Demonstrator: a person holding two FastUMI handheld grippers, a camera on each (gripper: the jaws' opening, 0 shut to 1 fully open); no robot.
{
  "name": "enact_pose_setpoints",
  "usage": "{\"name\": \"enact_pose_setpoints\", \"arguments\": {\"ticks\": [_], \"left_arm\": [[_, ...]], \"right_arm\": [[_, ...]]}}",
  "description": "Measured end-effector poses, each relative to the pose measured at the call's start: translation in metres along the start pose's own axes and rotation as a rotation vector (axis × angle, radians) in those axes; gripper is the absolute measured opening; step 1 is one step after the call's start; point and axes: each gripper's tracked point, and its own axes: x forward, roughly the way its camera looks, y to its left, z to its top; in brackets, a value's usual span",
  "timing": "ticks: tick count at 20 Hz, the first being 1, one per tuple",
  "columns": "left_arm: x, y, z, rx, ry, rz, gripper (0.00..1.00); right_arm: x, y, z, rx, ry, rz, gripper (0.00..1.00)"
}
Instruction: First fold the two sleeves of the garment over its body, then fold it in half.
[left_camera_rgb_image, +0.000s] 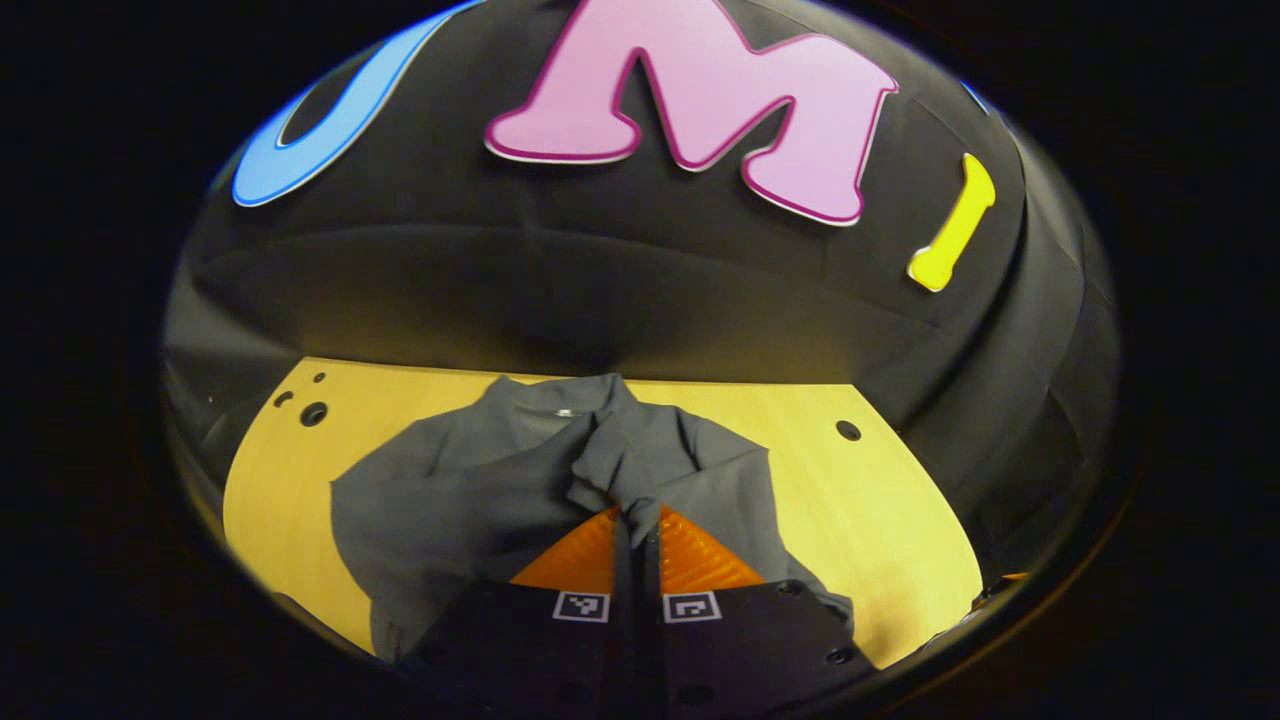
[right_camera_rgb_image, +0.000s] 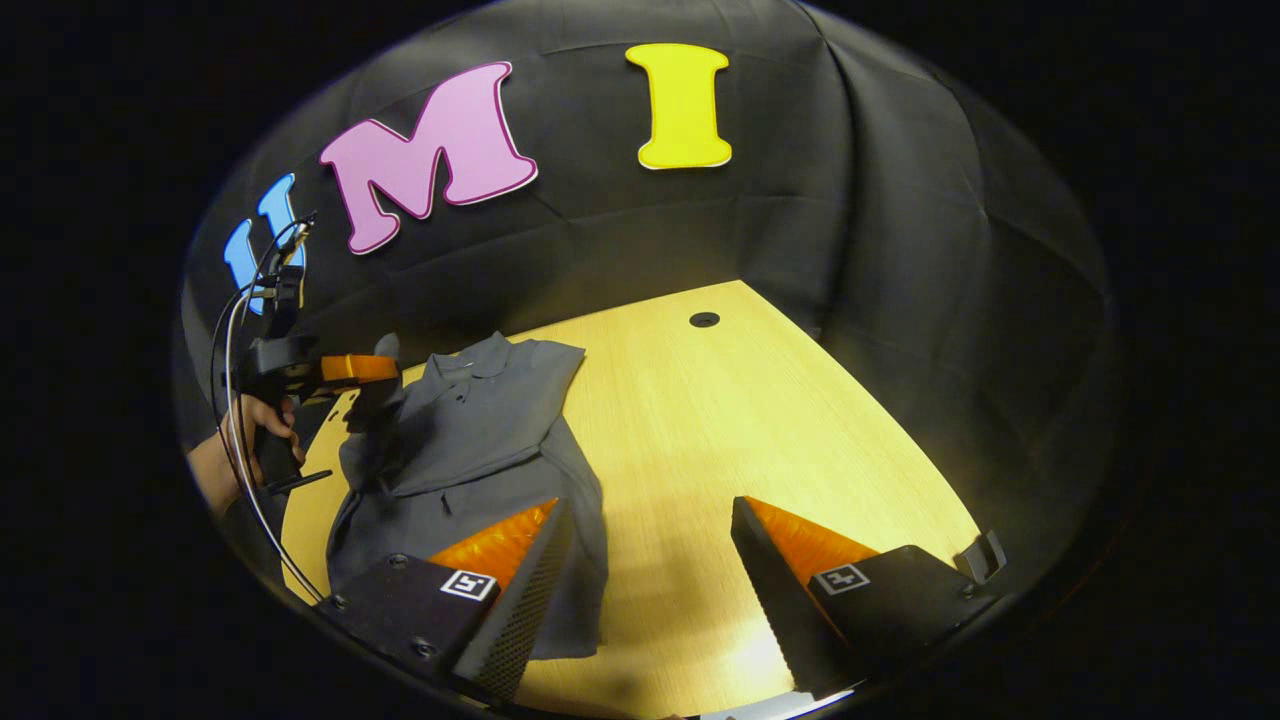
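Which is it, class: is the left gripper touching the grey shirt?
Touching. The left gripper view shows the left gripper shut on a bunched fold of the grey shirt.

You get dim, warm light; the table (right_camera_rgb_image: 700, 420) glares near the bottom, edges bend, focus holds.

A plain, seemingly dark grey garment (right_camera_rgb_image: 470, 440) lies on a pale yellow wood-grain table (right_camera_rgb_image: 740, 420).

bare table (right_camera_rgb_image: 760, 420) right of garment (right_camera_rgb_image: 480, 440) | wall (right_camera_rgb_image: 900, 250) behind
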Motion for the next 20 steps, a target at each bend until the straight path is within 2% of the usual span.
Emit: {"name": "enact_pose_setpoints", "arguments": {"ticks": [2,10,12,14,15,16,20], "left_arm": [[0.012,-0.021,-0.002,0.021,0.011,-0.029,0.05],[0.061,-0.087,-0.008,0.099,0.024,-0.123,0.05],[0.070,-0.097,-0.012,0.105,0.037,-0.144,0.07],[0.074,-0.103,-0.015,0.105,0.039,-0.159,0.17],[0.076,-0.105,-0.015,0.100,0.039,-0.164,0.16],[0.075,-0.106,-0.015,0.093,0.035,-0.170,0.28],[0.063,-0.094,-0.013,0.072,0.037,-0.169,0.63]], "right_arm": [[0.001,-0.006,0.001,0.008,0.005,-0.005,0.99],[0.015,-0.017,0.000,0.013,0.031,0.003,0.99],[0.019,-0.014,-0.002,0.003,0.042,0.010,0.99],[0.022,-0.011,-0.004,-0.003,0.052,0.020,0.99],[0.023,-0.008,-0.004,-0.006,0.054,0.026,0.99],[0.025,-0.005,-0.003,-0.007,0.055,0.032,0.99],[0.029,0.011,-0.006,-0.010,0.068,0.065,0.99]]}}
